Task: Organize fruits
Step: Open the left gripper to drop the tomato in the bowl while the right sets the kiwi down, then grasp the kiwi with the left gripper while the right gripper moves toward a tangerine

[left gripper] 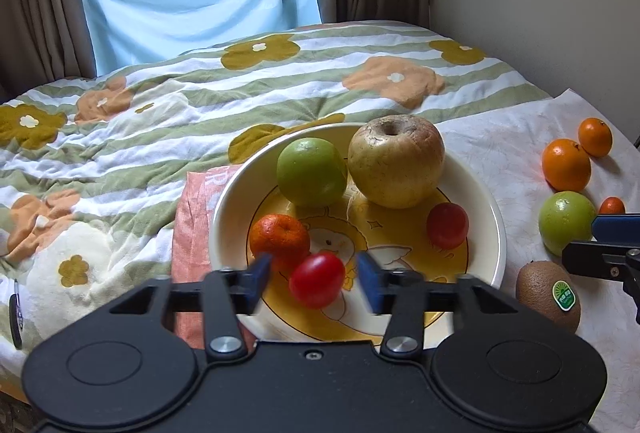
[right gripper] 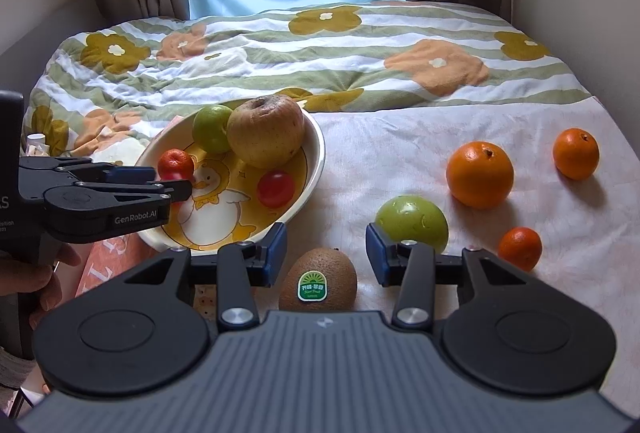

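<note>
The left gripper (left gripper: 314, 283) hangs over the near rim of the bowl (left gripper: 490, 209), its blue fingers (left gripper: 259, 283) spread wide with clear gaps on either side of a small red tomato (left gripper: 317, 279) that sits between them; whether the tomato rests on the bowl floor or is in mid-air cannot be told. From the bowl's centre, a mandarin (left gripper: 280, 237) lies at 8 o'clock, a green apple (left gripper: 311, 171) at 11 o'clock, touching a large russet apple (left gripper: 396, 161) at 1 o'clock, and a second tomato (left gripper: 447, 225) sits at 3 o'clock. The bowl stands partly on a folded pink cloth (left gripper: 191, 233), on the bed (left gripper: 120, 137).

The right gripper (right gripper: 326, 255) hovers over the white sheet (right gripper: 380, 153) to the right of the bowl, its fingers (right gripper: 376, 253) parted wide and holding nothing. A kiwi (right gripper: 318, 283) with a green sticker lies just below the gap between them. A second green apple (right gripper: 412, 223) sits at 1 o'clock from the kiwi, just behind the right finger. Beyond it a large orange (right gripper: 479, 175) lies at 2 o'clock, a smaller orange (right gripper: 576, 153) farther right, and a small mandarin (right gripper: 519, 248) at 3 o'clock from the kiwi. None of these loose fruits touch one another.
</note>
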Demonstrator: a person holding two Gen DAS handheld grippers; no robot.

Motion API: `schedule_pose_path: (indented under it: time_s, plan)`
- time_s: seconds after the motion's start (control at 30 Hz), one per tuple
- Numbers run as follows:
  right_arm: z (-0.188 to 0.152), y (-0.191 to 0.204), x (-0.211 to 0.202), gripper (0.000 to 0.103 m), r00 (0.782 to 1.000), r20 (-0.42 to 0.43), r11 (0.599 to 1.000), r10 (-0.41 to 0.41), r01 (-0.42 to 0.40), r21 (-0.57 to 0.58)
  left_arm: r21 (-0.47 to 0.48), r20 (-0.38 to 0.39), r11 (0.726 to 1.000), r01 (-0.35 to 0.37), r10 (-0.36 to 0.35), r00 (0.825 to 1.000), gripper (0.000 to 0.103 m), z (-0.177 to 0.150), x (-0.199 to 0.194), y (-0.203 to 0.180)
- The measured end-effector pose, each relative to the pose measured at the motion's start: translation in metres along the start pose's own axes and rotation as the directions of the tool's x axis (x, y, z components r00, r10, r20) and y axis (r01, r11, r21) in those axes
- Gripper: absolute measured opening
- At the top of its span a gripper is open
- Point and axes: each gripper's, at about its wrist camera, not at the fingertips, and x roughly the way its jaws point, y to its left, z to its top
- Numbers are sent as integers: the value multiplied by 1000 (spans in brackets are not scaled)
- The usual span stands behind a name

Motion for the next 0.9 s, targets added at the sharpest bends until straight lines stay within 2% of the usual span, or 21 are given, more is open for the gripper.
schedule_pose_path:
  time_s: [0.07,0.4,0.6,0.63,0.67,0.9]
  plan:
    - [0,-1,-1,59,1000,-2,1000,-1,1,3,-7,26,1000,-14,14,1000,93,0,-5,1]
    - [2,-6,-9,67,1000,5,1000,-14,14,-17,-38,45,999,-21,22,999,95,-6,-31,1]
    - [6,-12,-16,79,999,20,999,-32,32,-11,-51,50,999,-9,12,999,96,-9,-47,-4]
    - [6,-13,-18,86,999,26,999,-39,39,-10,-53,52,999,-8,10,999,96,-9,-50,-5]
    - [6,-15,-21,89,998,35,999,-47,47,-8,-55,55,998,-6,9,998,96,-9,-53,-6]
    - [12,-35,-44,89,997,64,998,-52,53,-22,-100,77,995,-32,39,996,99,-8,-82,-21]
